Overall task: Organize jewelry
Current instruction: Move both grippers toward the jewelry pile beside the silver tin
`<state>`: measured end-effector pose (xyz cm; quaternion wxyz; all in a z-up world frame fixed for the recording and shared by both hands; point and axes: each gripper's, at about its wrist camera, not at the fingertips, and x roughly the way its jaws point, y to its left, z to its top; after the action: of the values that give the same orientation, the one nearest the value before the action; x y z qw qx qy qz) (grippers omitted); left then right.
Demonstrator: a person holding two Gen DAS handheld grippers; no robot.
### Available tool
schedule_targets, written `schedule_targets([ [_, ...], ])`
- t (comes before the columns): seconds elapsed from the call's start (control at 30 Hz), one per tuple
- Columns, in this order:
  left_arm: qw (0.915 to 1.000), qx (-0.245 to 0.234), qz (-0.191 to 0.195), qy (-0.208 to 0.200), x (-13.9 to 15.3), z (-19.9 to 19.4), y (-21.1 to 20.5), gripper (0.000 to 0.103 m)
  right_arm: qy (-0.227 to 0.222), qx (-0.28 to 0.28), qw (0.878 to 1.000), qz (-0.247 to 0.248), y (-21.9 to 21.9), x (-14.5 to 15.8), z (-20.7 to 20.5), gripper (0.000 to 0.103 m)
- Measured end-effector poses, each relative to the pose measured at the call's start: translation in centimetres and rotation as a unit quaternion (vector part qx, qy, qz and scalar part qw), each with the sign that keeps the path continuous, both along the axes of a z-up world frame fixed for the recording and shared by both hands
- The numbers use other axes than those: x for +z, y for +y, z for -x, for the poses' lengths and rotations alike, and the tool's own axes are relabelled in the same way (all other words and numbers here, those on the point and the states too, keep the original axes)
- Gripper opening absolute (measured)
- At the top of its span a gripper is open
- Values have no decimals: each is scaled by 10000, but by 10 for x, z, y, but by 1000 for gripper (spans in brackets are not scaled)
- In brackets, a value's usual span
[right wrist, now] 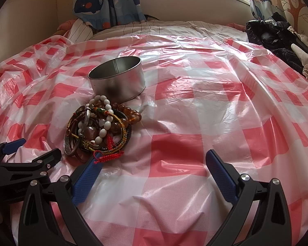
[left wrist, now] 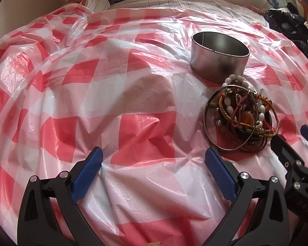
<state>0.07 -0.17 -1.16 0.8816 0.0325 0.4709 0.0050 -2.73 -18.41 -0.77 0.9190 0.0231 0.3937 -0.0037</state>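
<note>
A pile of jewelry (left wrist: 243,114) lies on the checked plastic sheet: white bead bracelets, amber beads, woven cords, metal bangles. It also shows in the right wrist view (right wrist: 99,127). A round metal tin (left wrist: 219,55), open and empty as far as I see, stands just behind the pile; it shows in the right wrist view too (right wrist: 117,78). My left gripper (left wrist: 154,160) is open and empty, left of the pile. My right gripper (right wrist: 154,162) is open and empty, right of the pile, its left fingertip (right wrist: 92,166) touching a red cord.
A red and white checked plastic sheet (right wrist: 195,106) covers a bed. Dark clothes (right wrist: 276,37) lie at the far right. A striped cover and whale-print curtains (right wrist: 104,2) are at the back by the window.
</note>
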Motion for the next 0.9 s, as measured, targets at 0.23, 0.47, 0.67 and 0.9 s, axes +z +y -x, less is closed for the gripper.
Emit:
schedule_targets([
  [0.23,9994,80,308,-159,6,12,7,96,-184,-146,9997,-98,-4,5,4,96],
  [0.47,9958,-477,414,-660,23,13,-10,95,-276,-353,9987,-224,-15,9,5,95],
  [0.67,9974,-194,133,-681,21,11,-1,95,-333,-48,9993,-143,-3,13,5,95],
  [0.9,9974,-247,-345,-577,14,-5,-10,95,-252,214,9993,-166,5,17,-5,75],
])
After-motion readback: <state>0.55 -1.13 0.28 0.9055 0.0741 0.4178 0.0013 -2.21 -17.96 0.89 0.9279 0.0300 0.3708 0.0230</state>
